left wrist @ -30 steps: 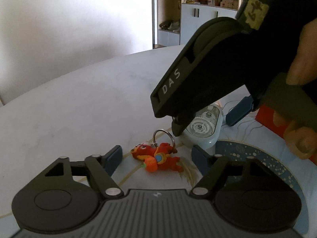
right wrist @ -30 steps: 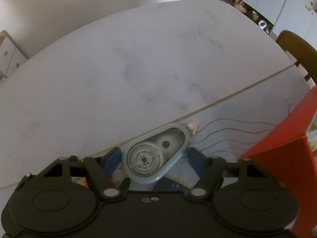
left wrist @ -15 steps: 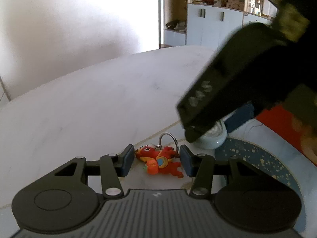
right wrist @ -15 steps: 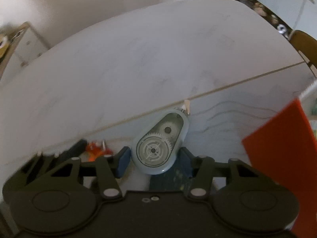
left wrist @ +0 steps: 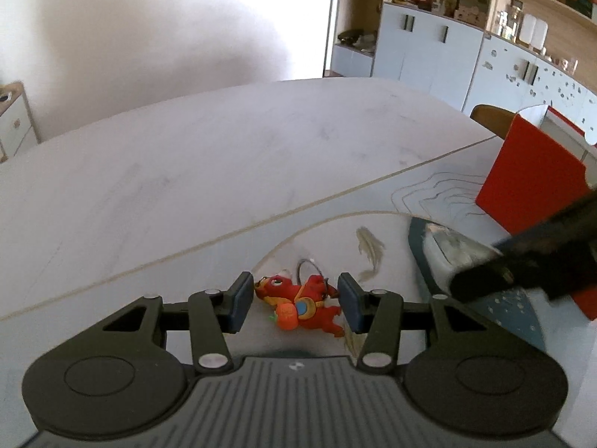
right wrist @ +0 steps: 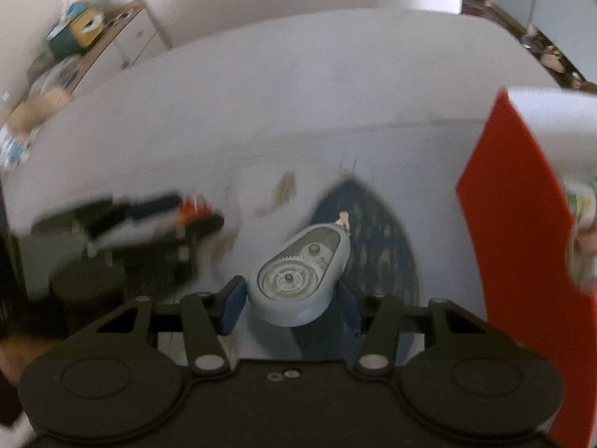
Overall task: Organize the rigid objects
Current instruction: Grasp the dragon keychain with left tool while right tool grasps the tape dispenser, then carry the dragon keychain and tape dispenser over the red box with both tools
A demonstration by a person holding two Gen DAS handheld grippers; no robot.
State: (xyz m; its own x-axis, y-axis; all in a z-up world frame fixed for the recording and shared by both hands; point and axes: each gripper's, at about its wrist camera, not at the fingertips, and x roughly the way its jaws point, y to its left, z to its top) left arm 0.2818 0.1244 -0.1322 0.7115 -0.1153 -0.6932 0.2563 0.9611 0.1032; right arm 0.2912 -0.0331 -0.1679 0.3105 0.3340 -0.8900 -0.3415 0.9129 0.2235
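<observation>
A red dragon keychain (left wrist: 298,300) with a metal ring sits between the pads of my left gripper (left wrist: 294,300), which is shut on it just above the printed mat (left wrist: 515,317). My right gripper (right wrist: 291,306) is shut on a pale blue correction tape dispenser (right wrist: 298,280) with clear gears, held over the mat's dark blue patch (right wrist: 373,216). In the left wrist view the right gripper (left wrist: 522,265) is a dark blur at the right with the dispenser (left wrist: 459,250). In the right wrist view the left gripper (right wrist: 149,216) and keychain (right wrist: 194,209) are blurred at the left.
A red box (left wrist: 530,186) with a white flap stands on the mat to the right, close to the right gripper (right wrist: 522,242). The white marble table (left wrist: 186,168) stretches beyond. A wooden chair (left wrist: 488,115) and cabinets stand behind the table.
Both grippers have closed, the left on the keychain, the right on the tape dispenser. The right gripper has carried the dispenser rightwards toward the red box. The left has lifted a little.
</observation>
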